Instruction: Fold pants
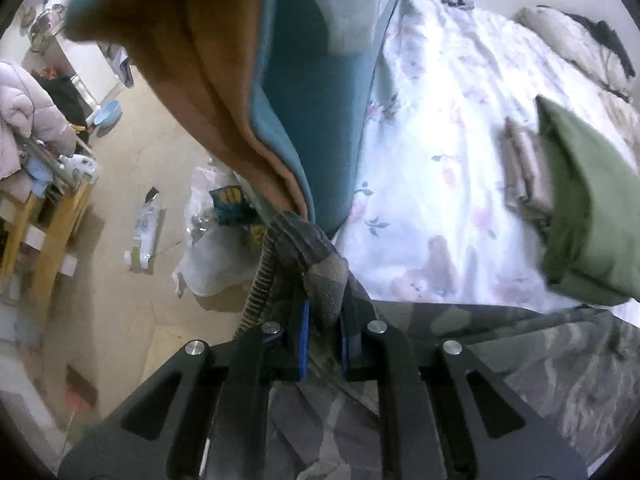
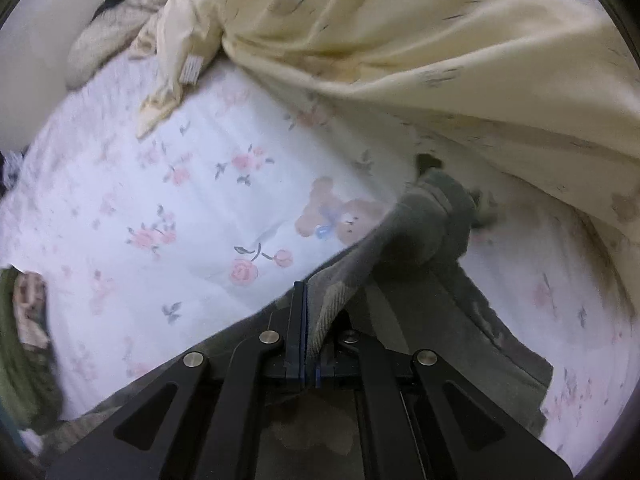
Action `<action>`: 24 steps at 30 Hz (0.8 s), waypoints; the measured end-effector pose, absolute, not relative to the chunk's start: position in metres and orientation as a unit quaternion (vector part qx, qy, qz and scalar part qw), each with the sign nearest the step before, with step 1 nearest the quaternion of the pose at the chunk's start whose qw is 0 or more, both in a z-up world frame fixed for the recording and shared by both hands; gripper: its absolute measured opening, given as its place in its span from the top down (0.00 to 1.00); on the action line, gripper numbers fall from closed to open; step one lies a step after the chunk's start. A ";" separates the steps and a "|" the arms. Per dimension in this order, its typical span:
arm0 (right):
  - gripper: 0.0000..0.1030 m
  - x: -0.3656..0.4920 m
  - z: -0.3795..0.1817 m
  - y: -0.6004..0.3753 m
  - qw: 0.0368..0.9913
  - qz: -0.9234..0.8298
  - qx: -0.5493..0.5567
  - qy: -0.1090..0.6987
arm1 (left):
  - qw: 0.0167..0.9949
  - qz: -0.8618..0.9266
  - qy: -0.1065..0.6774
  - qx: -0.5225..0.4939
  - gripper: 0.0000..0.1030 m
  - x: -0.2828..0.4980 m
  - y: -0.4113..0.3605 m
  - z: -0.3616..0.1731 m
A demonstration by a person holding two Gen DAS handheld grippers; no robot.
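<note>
Quilt [image 2: 440, 40] beside pants [image 2: 432, 216], bedsheet [image 2: 160, 200]

— What lies beyond my claws besides the job?

— In my left view, a teal blanket with a tan lining [image 1: 240, 92] hangs across the top centre, and a folded green cloth [image 1: 588, 216] sits at right on the floral sheet [image 1: 436, 128].

— And my right view?

— A cream quilt [image 2: 420, 40] fills the upper right; a blue basin [image 1: 107, 113] sits at my left view's left.
</note>
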State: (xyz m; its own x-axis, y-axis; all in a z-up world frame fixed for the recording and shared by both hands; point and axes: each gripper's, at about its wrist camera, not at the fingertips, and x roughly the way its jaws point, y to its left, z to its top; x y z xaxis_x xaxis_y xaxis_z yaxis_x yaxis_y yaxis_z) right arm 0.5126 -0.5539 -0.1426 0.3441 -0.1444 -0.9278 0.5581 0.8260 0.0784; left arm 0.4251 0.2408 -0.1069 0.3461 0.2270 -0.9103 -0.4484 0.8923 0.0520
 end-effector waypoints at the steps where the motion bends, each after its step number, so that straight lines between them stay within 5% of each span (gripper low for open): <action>1: 0.99 0.515 -0.147 -0.554 0.795 -0.220 0.193 0.531 | 0.813 0.209 0.534 -0.103 0.90 0.426 0.241 -0.110; 5: 0.96 0.522 -0.155 -0.558 0.786 -0.198 0.196 0.552 | 0.814 0.206 0.537 -0.082 0.86 0.426 0.238 -0.116; 7: 0.92 0.522 -0.157 -0.558 0.778 -0.176 0.191 0.572 | 0.814 0.196 0.541 -0.077 0.59 0.423 0.231 -0.116; 8: 0.89 0.520 -0.152 -0.560 0.781 -0.164 0.190 0.572 | 0.818 0.191 0.538 -0.067 0.30 0.418 0.225 -0.112; 9: 0.81 0.517 -0.146 -0.560 0.785 -0.154 0.185 0.571 | 0.827 0.192 0.524 -0.060 0.13 0.410 0.218 -0.105; 13: 0.33 0.494 -0.093 -0.570 0.822 -0.130 0.127 0.539 | 0.867 0.191 0.457 -0.046 0.11 0.373 0.198 -0.070; 17: 0.31 0.450 -0.060 -0.602 0.840 -0.138 0.118 0.511 | 0.907 0.132 0.399 0.005 0.07 0.349 0.159 -0.061; 24: 0.31 0.367 -0.139 -0.653 0.777 -0.214 0.197 0.558 | 0.817 0.125 0.562 -0.023 0.09 0.376 0.156 -0.184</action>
State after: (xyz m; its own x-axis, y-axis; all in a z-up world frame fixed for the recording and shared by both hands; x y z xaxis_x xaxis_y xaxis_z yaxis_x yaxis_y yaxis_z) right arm 0.3671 -0.6528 -0.1391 0.2858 -0.1128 -0.9516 0.5515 0.8314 0.0671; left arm 0.3757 0.1557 -0.1838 0.3364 0.1788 -0.9246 -0.2302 0.9676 0.1034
